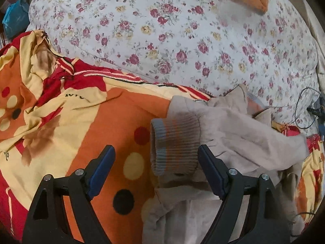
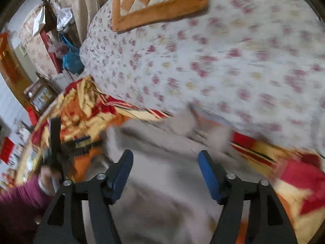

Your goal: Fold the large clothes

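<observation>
A beige jacket (image 1: 233, 130) lies crumpled on an orange, red and yellow bedsheet (image 1: 97, 109). Its ribbed cuff (image 1: 174, 142) with grey and orange stripes lies between the fingers of my left gripper (image 1: 155, 152), which is open and empty just above it. In the right wrist view the same jacket (image 2: 162, 162) is blurred and lies under my right gripper (image 2: 165, 160), which is open and empty. The left gripper (image 2: 54, 142) and the hand holding it show at the left of that view.
A white floral quilt (image 1: 182, 40) fills the far side of the bed. An orange checkered cushion (image 2: 160, 0) lies on it. A black cable (image 1: 304, 109) lies at the right edge. Furniture and bags (image 2: 69, 55) stand beyond the bed's left end.
</observation>
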Motion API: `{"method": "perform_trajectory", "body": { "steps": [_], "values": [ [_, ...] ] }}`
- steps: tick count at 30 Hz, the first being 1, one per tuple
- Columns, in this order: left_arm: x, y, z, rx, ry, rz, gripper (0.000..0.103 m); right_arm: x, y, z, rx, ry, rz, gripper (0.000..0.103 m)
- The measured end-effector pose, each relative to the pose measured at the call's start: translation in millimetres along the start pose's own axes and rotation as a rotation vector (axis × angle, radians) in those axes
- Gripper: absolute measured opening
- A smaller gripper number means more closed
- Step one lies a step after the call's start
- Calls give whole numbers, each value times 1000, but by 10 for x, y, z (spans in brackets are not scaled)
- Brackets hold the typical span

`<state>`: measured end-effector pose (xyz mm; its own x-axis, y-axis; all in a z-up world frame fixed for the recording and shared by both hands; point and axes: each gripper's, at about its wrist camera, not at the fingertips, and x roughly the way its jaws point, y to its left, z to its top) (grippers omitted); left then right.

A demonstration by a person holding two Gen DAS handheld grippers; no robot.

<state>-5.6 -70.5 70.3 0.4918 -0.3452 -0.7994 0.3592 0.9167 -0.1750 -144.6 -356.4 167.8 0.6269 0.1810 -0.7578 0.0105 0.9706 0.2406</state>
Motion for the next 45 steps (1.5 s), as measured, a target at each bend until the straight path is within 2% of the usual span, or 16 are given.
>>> {"method": "perform_trajectory", "body": {
  "steps": [5,8,11,14,17,20,25,27,29,31,32,33,35,39,43,45],
  "values": [
    [-4,59,-27,-10,-5,35,83,-241,-352,-480,25,27,-121,76],
    [-29,38,-1,-2,-16,57,83,-67,-561,-588,108,84,-92,72],
    [-38,-26,54,6,-33,70,83,161,-719,-463,226,48,-50,63],
    [101,-115,145,2,-19,99,83,635,-885,-229,267,79,-191,62],
    [383,-154,221,4,53,157,83,1063,-1141,-130,336,101,-287,61],
    [428,-102,257,-4,56,165,83,939,-1228,-160,408,67,-233,63],
    [348,-2,221,-46,53,114,83,80,-923,-374,372,-8,-124,71],
    [374,-10,200,-60,63,116,83,-7,-753,-460,320,-3,-91,77],
    [394,-28,172,-83,70,125,83,172,-571,-551,253,61,-120,76],
    [356,-59,149,-88,59,130,83,475,-491,-630,204,139,-210,60],
    [331,-63,145,-82,58,133,83,586,-505,-682,210,166,-227,18],
    [300,-66,142,-72,59,132,83,568,-522,-751,244,164,-207,6],
    [201,-55,140,-40,55,121,83,297,-492,-834,250,113,-198,6],
    [134,-40,115,-8,49,143,83,-216,-532,-1179,303,95,-171,4],
    [233,-22,2,-42,92,118,83,-37,-686,-1748,425,231,-139,3],
    [206,-27,-28,-45,100,104,83,-75,-692,-1788,453,218,-120,3]
  ]
}}
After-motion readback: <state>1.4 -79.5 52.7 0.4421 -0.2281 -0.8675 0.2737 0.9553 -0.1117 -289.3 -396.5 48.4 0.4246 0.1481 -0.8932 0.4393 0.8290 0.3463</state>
